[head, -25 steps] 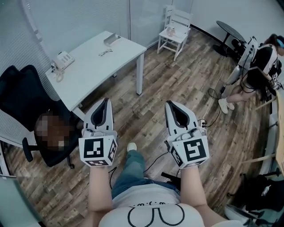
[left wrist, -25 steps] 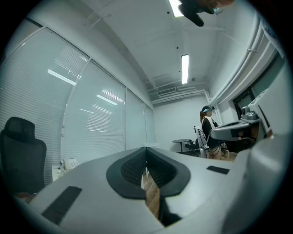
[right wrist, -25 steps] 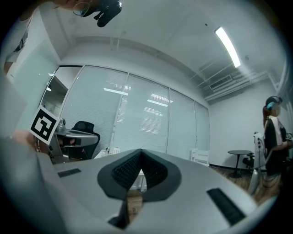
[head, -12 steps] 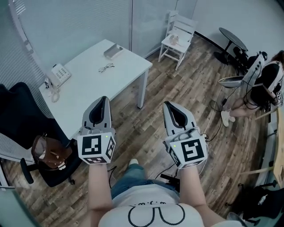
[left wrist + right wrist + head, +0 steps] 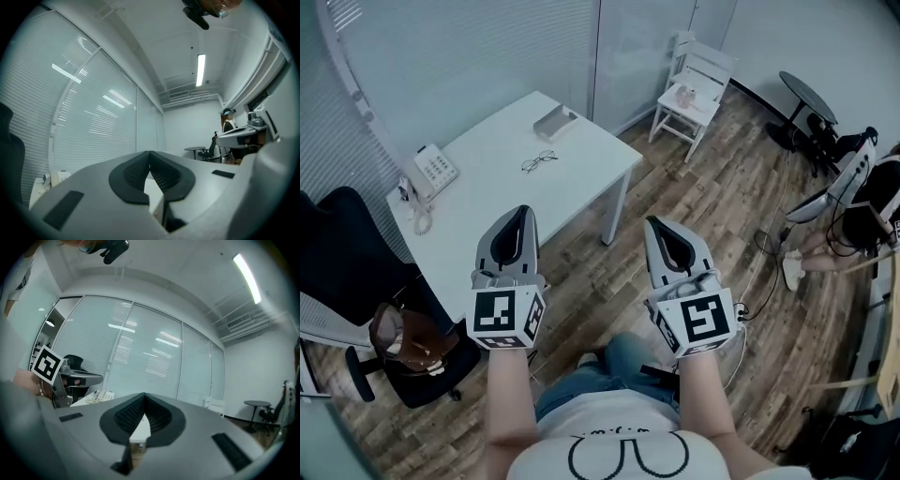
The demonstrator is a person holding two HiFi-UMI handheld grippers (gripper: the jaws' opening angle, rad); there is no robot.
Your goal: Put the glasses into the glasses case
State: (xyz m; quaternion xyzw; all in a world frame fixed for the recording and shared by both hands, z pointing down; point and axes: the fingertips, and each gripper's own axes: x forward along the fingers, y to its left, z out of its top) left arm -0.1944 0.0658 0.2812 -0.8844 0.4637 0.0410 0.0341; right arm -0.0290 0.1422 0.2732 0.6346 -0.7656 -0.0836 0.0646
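Observation:
The glasses lie on the white table, in the head view ahead and to the left. The grey glasses case rests near the table's far edge, just beyond them. My left gripper hangs over the table's near side, short of the glasses, shut and empty. My right gripper is level with it, over the wooden floor to the right of the table, also shut with nothing in it. In the left gripper view the left gripper's pads meet at the tips. The right gripper's pads do the same in the right gripper view.
A desk phone sits at the table's left end. A black office chair with a brown bag stands at the lower left. A white chair and a round black table stand further back. A person is at the right, with cables on the floor.
The table, glasses and case have drawn nearer and shifted right in the head view as I walked toward them. Both grippers stayed shut, side by side.

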